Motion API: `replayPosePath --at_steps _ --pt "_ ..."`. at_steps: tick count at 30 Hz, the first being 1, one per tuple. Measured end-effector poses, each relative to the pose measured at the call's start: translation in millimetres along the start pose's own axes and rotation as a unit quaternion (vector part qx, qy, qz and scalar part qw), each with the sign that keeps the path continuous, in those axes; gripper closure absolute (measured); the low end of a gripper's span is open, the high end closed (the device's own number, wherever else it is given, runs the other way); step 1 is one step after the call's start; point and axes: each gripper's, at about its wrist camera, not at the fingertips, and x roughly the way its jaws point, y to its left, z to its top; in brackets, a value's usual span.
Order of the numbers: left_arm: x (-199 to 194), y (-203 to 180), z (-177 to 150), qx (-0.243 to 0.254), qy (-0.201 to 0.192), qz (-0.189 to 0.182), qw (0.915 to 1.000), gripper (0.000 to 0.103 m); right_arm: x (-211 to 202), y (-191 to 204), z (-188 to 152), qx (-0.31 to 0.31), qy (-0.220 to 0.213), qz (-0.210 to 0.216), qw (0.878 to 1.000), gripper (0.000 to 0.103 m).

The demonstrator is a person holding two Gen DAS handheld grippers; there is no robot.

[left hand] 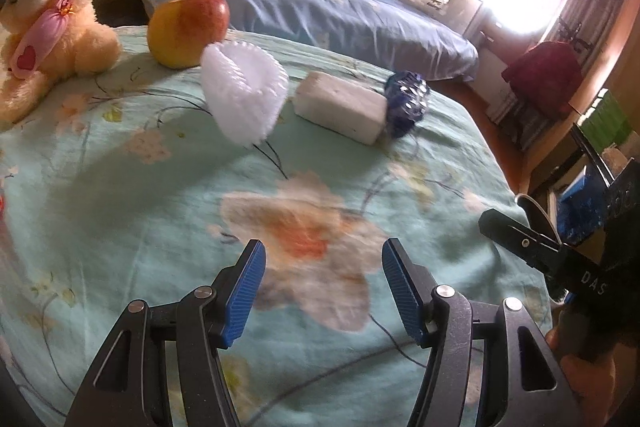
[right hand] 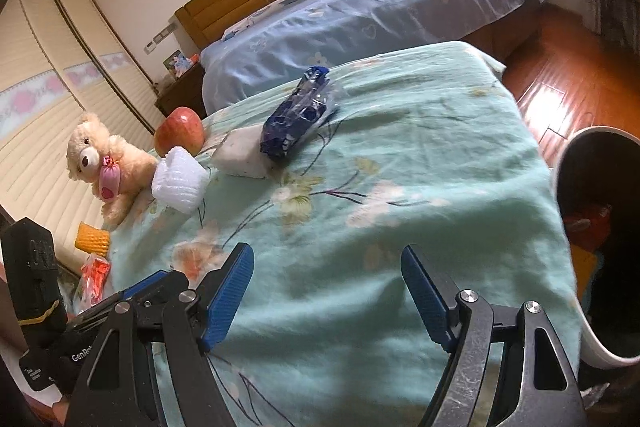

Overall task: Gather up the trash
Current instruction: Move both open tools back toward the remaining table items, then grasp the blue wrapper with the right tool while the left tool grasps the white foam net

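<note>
On the green floral cloth (left hand: pixel 160 195) lie a white foam fruit net (left hand: pixel 244 93), a white foam block (left hand: pixel 340 107) and a crumpled blue plastic wrapper (left hand: pixel 406 101). They also show in the right wrist view: net (right hand: pixel 180 181), block (right hand: pixel 242 151), wrapper (right hand: pixel 298 113). An orange foam net (right hand: pixel 93 237) and a red wrapper (right hand: pixel 95 273) lie at the left edge. My left gripper (left hand: pixel 324 259) is open and empty, short of the net. My right gripper (right hand: pixel 328 267) is open and empty over the cloth. A white bin (right hand: pixel 576 307) with trash inside stands at the right.
An apple (left hand: pixel 188 29) and a teddy bear (left hand: pixel 48 15) sit at the far left of the cloth. A blue bed (left hand: pixel 320 7) lies behind. Wooden floor (right hand: pixel 568 75) is to the right. The right gripper's body (left hand: pixel 560 259) shows at the left view's right edge.
</note>
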Motion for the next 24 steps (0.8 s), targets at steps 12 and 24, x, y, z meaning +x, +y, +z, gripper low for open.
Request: replayPosePath --at_steps 12,24 --pt "20.0 12.0 29.6 -0.004 -0.007 0.024 0.9997 0.042 32.8 14.4 26.6 0.004 0.006 0.019 1.000 0.025" --pt "49.2 23.5 64.6 -0.013 -0.021 0.066 0.9975 0.036 69.4 21.5 58.5 0.004 -0.005 0.017 1.000 0.026"
